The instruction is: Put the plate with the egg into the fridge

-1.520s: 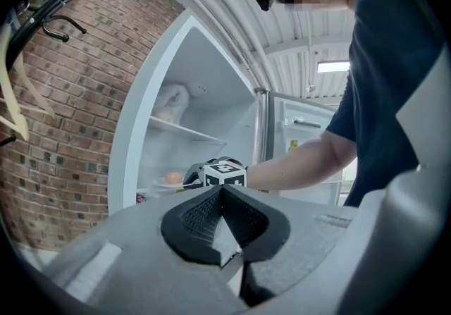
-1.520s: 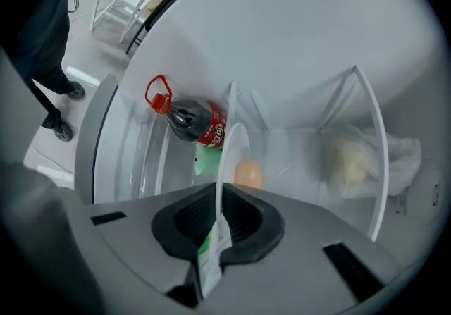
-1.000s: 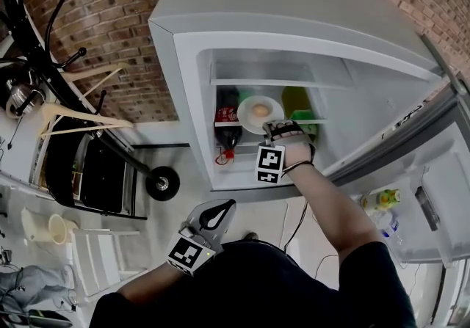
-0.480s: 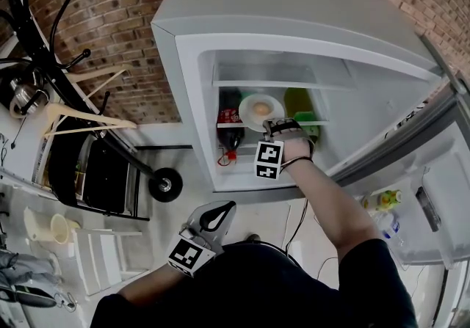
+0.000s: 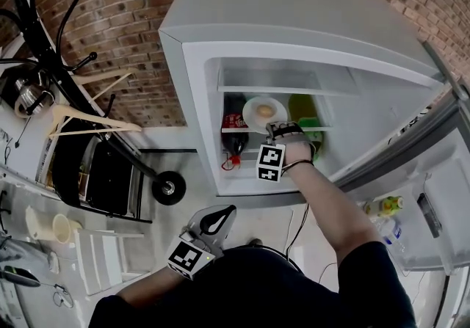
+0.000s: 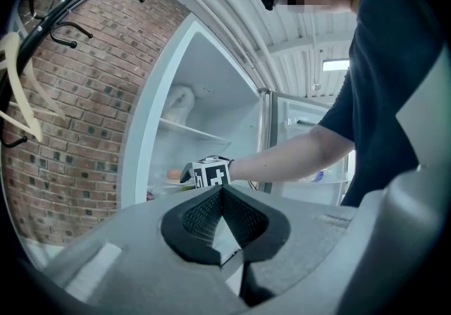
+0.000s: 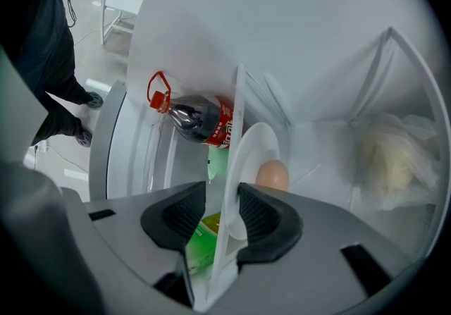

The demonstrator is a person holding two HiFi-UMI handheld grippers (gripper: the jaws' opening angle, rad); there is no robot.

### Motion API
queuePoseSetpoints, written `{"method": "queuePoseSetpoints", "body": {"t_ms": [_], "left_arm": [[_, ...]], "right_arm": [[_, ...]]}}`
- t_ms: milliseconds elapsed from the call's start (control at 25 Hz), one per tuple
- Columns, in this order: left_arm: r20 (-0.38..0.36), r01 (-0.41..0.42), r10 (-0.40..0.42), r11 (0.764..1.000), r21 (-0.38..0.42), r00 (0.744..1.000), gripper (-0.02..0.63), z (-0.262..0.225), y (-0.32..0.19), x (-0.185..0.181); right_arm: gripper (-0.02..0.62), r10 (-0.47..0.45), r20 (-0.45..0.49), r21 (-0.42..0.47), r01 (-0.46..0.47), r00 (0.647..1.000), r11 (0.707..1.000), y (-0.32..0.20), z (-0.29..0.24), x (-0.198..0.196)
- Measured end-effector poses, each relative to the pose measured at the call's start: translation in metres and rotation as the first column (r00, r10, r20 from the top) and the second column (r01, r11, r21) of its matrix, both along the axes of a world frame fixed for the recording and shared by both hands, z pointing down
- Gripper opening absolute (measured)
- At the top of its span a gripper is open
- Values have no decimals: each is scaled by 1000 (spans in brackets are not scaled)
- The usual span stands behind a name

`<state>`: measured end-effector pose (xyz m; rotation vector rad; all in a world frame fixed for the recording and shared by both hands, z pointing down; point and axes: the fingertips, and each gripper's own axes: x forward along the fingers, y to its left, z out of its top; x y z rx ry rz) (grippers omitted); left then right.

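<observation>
One move is left, I judge: draw the right gripper (image 7: 222, 211) straight back, level, without catching the rim. Its jaws are opening, with the rim of the white plate (image 7: 254, 155) between them, unpinched. The plate lies flat on the fridge (image 5: 294, 26) shelf (image 5: 233, 129), with the brown egg (image 7: 271, 175) near its middle. The left gripper (image 6: 224, 218) hangs closed and empty.

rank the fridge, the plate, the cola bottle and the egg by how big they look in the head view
1. fridge
2. plate and cola bottle: too alike to rank, as the bottle is partly hidden
3. egg
</observation>
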<state>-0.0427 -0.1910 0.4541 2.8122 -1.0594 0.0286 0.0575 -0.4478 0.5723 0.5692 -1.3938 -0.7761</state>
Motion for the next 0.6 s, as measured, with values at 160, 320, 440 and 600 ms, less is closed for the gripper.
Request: {"method": "queuePoseSetpoints", "body": {"t_ms": [160, 320, 440, 600], "left_arm": [[1, -3, 3, 1000, -1, 1000, 5, -1, 1, 1], [-1, -6, 6, 1000, -13, 1000, 5, 1, 1, 1], [10, -20, 20, 1000, -2, 1000, 5, 2, 1, 2], [11, -36, 36, 999, 8, 999, 6, -1, 1, 4]], "right_arm": [[153, -5, -10, 12, 5, 1000, 1000, -2, 1, -1], [154, -8, -7, 37, 8, 1000, 999, -3, -1, 0], [161, 0, -10, 71, 1, 1000, 998, -2, -5, 4], [164, 5, 11, 89, -6, 1000, 996, 10, -15, 3]]}}
